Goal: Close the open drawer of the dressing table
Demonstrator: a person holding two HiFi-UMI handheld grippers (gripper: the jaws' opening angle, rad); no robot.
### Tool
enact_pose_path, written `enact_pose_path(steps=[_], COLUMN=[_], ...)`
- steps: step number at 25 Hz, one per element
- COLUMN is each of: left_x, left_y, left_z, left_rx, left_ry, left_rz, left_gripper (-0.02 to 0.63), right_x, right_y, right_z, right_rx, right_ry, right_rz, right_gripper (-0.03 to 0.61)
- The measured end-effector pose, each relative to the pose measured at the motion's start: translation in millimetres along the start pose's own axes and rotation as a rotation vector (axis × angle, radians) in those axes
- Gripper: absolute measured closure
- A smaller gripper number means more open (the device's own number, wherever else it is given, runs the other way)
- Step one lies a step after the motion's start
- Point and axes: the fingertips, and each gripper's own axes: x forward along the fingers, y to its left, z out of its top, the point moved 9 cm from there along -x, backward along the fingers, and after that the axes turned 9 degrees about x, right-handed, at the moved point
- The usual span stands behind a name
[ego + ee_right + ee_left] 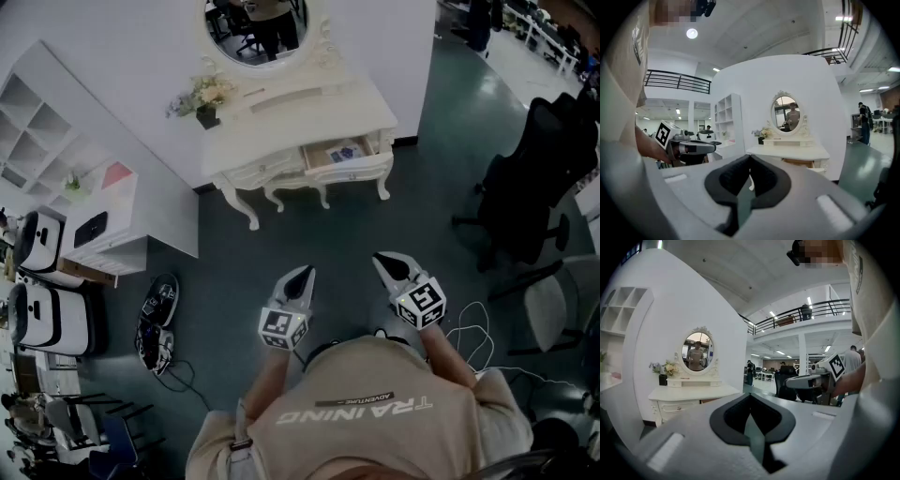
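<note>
Floor (pixel 356 234): dark, bare between us and the furniture.

Dressing table (pixel 281 122): white, carved, on slender curved legs, set against the wall. We stand well apart from it, with both grippers out of reach.

Chair (pixel 544 178): black, at our right, clear of the path.

Mirror (pixel 258 28): oval, upright at the back of the worktop.

Drawer (pixel 354 172): the right-hand one, pulled out toward us, with something blue lying inside. The one beside it is shut.
- We judge it rigid and light, sliding straight on its runners.
- We see no need to grip it. A flat push on the middle of the front panel looks best, since an off-centre push may skew it.
- We expect a hard shove to rock the table on its thin legs.

Left gripper (pixel 306 273): held low before us, its jaws together and holding nothing.

Right gripper (pixel 381 258): beside the left and apart from it, likewise closed and empty, pointing roughly toward the drawer.

Flowers (pixel 202 94): a small bunch in a dark pot at the worktop's left end, well apart from the drawer.
</note>
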Motion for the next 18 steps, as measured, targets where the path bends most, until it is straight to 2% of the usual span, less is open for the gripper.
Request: enact_pose_path(steps=[6,10,13,18], left_x=[-7,-13,-16,-36], left_y=[1,-13,-14,-6], left_z=[0,-6,-9,-19], left_rx=[-0.026,-0.073,-0.081,-0.096], left_ry=[-0.005,0.020,0.008,0.003], left_rz=[0.029,0.012,0.012,0.024], left_gripper=[0.606,0.607,0.607,0.607], right_x=[-5,-15,-14,-15], right_y=[3,6,6,25], right_z=[-2,-9,-11,-15], right_rx=[0.003,0.017,-0.004,-0.010], right_ry=[0.000,0.028,0.039,0.020], right_rz=[0.000,0.002,0.001,-0.025], right_gripper=[0.575,0.575,0.575,0.575])
